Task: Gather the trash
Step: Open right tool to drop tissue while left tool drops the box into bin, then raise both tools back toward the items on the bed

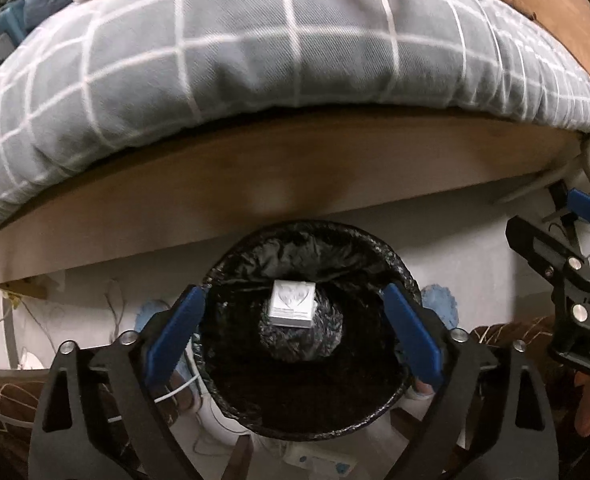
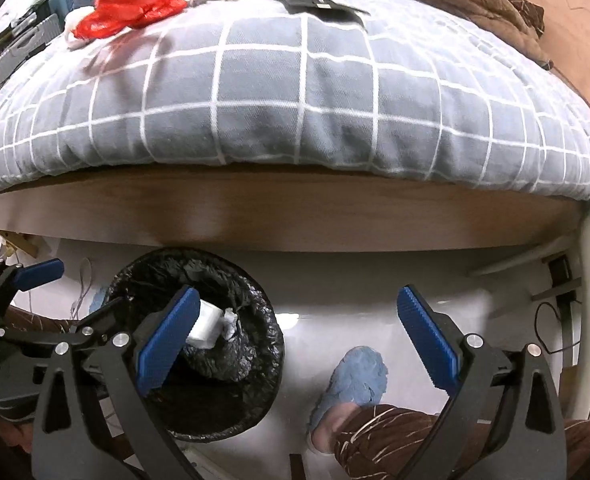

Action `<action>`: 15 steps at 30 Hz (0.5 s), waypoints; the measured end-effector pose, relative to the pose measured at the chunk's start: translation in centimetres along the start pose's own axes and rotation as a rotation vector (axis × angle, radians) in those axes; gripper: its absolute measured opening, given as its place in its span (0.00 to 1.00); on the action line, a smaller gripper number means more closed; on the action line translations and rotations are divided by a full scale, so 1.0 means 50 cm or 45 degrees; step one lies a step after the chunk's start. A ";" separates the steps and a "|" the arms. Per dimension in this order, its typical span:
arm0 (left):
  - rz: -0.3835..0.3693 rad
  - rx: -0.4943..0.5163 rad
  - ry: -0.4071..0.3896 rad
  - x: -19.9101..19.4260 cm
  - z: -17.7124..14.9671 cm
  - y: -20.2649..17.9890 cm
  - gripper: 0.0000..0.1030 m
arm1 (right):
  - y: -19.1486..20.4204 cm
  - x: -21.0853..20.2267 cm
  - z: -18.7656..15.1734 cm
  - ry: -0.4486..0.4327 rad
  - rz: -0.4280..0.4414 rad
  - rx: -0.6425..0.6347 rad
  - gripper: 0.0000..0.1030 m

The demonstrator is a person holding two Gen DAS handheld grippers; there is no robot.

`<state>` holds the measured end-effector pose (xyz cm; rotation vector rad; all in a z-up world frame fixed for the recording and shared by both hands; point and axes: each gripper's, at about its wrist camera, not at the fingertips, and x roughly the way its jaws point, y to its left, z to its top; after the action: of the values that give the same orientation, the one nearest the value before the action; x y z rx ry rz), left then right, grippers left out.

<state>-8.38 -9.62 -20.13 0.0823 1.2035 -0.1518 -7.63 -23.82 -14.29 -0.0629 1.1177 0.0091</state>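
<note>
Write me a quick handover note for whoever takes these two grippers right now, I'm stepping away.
Left gripper: open, empty, above the bin.
Right gripper: open, empty, beside the bin, over the floor.
Done: white box lies in the black-lined bin with a crumpled white scrap.
Left: red plastic bag, black flat packet and other bits at the bed's far edge.

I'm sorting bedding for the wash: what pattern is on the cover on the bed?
The cover is grey with a white grid check, clearest in the right wrist view.
</note>
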 end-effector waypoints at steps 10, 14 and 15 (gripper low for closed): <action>0.051 -0.057 -0.153 -0.102 0.025 0.050 0.94 | 0.022 -0.074 0.045 -0.141 0.000 -0.018 0.92; 0.050 -0.063 -0.217 -0.147 0.038 0.058 0.94 | 0.028 -0.121 0.067 -0.226 -0.011 -0.045 0.92; 0.047 -0.064 -0.232 -0.157 0.041 0.062 0.94 | 0.028 -0.130 0.070 -0.238 -0.011 -0.045 0.92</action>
<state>-8.76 -6.27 -12.10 0.0457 1.0229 -0.0945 -7.38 -22.07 -7.01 -0.0966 0.9306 0.0266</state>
